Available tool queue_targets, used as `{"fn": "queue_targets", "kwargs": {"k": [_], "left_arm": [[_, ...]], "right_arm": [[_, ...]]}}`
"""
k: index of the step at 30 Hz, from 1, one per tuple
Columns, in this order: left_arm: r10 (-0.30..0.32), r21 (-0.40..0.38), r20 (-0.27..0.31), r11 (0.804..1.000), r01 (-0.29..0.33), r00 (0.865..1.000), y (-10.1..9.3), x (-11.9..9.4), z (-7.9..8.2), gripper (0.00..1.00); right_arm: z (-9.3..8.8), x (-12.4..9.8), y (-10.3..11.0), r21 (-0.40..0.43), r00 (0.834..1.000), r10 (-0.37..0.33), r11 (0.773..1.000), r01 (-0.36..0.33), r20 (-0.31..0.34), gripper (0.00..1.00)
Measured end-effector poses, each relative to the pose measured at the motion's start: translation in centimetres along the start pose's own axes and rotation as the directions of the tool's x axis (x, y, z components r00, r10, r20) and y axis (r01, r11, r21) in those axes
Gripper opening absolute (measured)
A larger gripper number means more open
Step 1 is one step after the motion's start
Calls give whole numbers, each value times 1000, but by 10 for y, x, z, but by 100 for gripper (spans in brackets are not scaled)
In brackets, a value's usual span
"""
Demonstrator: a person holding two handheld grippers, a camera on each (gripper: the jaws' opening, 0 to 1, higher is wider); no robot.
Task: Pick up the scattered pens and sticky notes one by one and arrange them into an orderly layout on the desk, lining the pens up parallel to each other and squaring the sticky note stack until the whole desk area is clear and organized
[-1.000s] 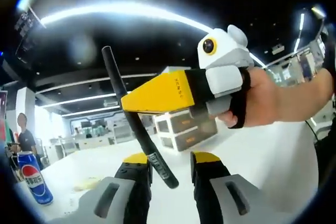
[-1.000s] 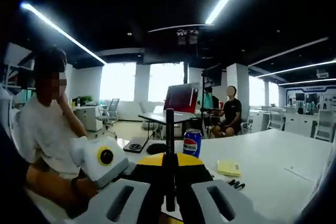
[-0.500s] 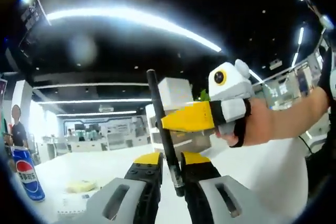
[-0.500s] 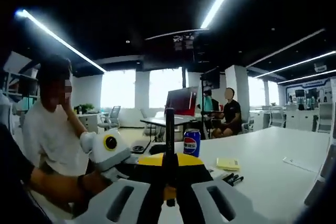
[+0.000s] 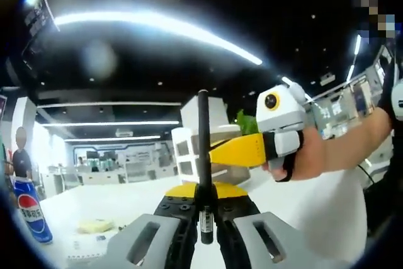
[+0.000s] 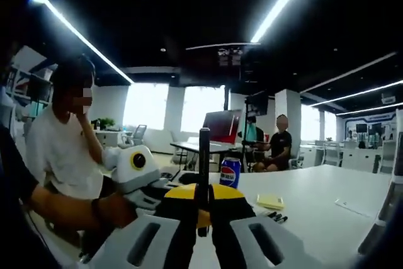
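Observation:
A black pen [image 5: 203, 143] stands upright between the jaws of my left gripper [image 5: 204, 196], which is shut on its lower end. My right gripper [image 5: 242, 149] reaches in from the right, its yellow jaws meeting the same pen higher up. In the right gripper view the pen [image 6: 203, 155] rises from the closed jaws of my right gripper [image 6: 203, 196], with the left gripper [image 6: 141, 184] close at the left. A yellow sticky note stack [image 6: 272, 201] lies on the white desk [image 6: 315, 218], with two or three dark pens [image 6: 276, 217] beside it. The notes [image 5: 94, 225] also lie at lower left.
A blue Pepsi can [image 6: 230, 171] stands on the desk behind the pen, and the can [image 5: 28, 209] sits at far left. A sheet of paper [image 6: 356, 206] lies to the right. White drawer units [image 5: 189, 149] stand at the back. People sit nearby; a red monitor [image 6: 220, 127] stands behind.
My left gripper's jaws have closed on the pen, which was tilted between open jaws a second ago. The pen now stands upright. The right gripper has stayed shut on it.

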State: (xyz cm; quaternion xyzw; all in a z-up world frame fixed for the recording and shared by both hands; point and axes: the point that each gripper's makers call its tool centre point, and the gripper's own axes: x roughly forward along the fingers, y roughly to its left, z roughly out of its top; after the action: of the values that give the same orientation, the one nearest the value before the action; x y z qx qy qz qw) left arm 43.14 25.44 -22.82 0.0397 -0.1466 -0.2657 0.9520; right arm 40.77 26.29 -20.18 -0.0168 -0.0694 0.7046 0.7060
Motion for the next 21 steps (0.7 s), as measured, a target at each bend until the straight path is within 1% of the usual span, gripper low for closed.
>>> {"fn": "queue_targets", "kwargs": {"k": [2,4,6,7,8,9,10,11,12,14,15,16,17,19,20,21], "left_arm": [[-2,-4,2,1000,2,1000,-1,0,1,9],[-4,0,0,1000,4,1000,-2,3,1,9],[-7,-23,9,1000,7,1000,-2,9,6,9],[-8,-18,15,1000,8,1000,-3,11,7,9],[-9,-8,17,1000,9,1000,-6,17,9,9],[-12,1,6,1000,12,1000,-7,22,8,9],[-15,-12,8,1000,15,1000,-8,28,8,9],[-32,-21,14,999,33,999,-12,36,11,9],[-46,-3,5,999,46,999,-16,42,12,9],[-71,46,-43,996,73,997,-22,50,7,9],[-91,53,-62,994,94,994,-27,54,6,9],[-102,55,-75,993,106,992,-30,57,6,9],[-99,58,-67,993,103,993,-31,61,10,9],[-111,35,-61,993,114,992,-34,70,15,9],[-114,37,-56,993,116,992,-36,78,19,9],[-117,39,-51,992,119,992,-37,83,21,9]], "right_arm": [[0,-5,-1,-21,1000,-11,1000,10,-12,9],[1,-11,-3,-34,1000,-22,999,21,-9,9],[4,-23,-8,-49,999,-42,998,41,-16,9],[5,-25,-10,-56,999,-48,997,47,-16,9],[9,-37,-16,-99,998,-68,993,67,-11,9],[11,-45,-19,-119,997,-80,990,78,-12,9],[13,-53,-24,-135,995,-97,986,95,-10,9],[14,-64,-29,-150,994,-106,983,103,-11,9],[15,-72,-34,-152,994,-112,982,109,-10,9],[13,-86,-45,-162,990,-141,977,135,-22,9],[11,-97,-53,-169,987,-156,974,150,-25,9],[11,-103,-57,-175,986,-167,971,160,-24,9],[10,-111,-63,-176,982,-186,968,178,-28,9],[8,-123,-73,-172,977,-211,964,203,-32,9],[9,-132,-79,-169,974,-226,961,219,-28,9],[9,-136,-81,-167,972,-234,959,227,-27,9]]}}
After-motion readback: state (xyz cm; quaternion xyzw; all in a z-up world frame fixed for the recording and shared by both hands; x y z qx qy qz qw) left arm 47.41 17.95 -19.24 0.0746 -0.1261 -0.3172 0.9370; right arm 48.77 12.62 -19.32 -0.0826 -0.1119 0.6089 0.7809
